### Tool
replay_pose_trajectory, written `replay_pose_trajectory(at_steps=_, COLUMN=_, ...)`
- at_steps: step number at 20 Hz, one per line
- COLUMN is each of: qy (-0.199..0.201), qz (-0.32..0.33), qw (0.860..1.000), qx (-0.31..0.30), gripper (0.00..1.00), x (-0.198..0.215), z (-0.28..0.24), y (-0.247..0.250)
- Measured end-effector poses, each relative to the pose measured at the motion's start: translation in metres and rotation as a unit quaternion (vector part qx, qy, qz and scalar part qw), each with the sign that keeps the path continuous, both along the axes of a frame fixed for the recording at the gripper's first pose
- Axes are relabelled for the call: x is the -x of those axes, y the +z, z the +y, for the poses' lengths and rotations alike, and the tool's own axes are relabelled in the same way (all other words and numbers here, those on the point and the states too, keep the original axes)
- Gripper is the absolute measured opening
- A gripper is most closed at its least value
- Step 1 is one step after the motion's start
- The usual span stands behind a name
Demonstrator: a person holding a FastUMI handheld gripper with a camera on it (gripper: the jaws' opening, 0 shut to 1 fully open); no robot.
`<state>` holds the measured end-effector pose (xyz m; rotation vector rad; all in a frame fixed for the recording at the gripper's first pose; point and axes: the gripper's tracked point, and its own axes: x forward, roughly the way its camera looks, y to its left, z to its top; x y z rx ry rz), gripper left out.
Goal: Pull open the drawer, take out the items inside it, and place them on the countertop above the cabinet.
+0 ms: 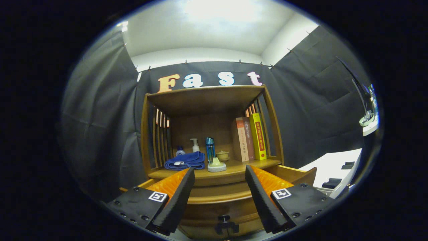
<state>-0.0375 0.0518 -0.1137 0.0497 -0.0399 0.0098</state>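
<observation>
The wooden cabinet's drawer (pixel 217 200) stands pulled out toward me, its black knob (pixel 224 219) low between my fingers. Its side walls (pixel 297 173) reach back to the cabinet on both sides. I cannot see what lies inside it. My gripper (pixel 219 170) is open and holds nothing, its tips level with the front edge of the countertop (pixel 234 167). On the countertop just beyond the tips lie a folded blue towel (pixel 186 160) and a pale item on a white dish (pixel 216 165). Behind them stand a blue bottle (pixel 210 149), a white pump bottle (pixel 194 145) and a small cup (pixel 222 155).
Three upright books (pixel 250 138) stand at the countertop's right end under the shelf roof (pixel 204 92). Slatted side rails (pixel 162 137) close the shelf on both sides. A white table (pixel 334 167) with dark objects lies to the right. Black cloth walls surround the booth.
</observation>
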Motion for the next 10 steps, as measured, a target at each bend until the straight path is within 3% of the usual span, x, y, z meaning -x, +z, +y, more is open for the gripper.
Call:
replay_pose_trajectory(at_steps=3, qy=0.015, qz=-0.018, qw=1.000, qx=0.017, gripper=0.98, x=0.004, z=0.006, y=-0.017)
replay_pose_trajectory(at_steps=7, qy=0.029, qz=0.015, qw=0.999, qx=0.003, gripper=0.98, x=0.005, z=0.011, y=-0.052)
replay_pose_trajectory(at_steps=10, qy=0.012, qz=0.016, qw=1.000, qx=0.009, gripper=0.98, x=-0.003, z=-0.002, y=-0.062)
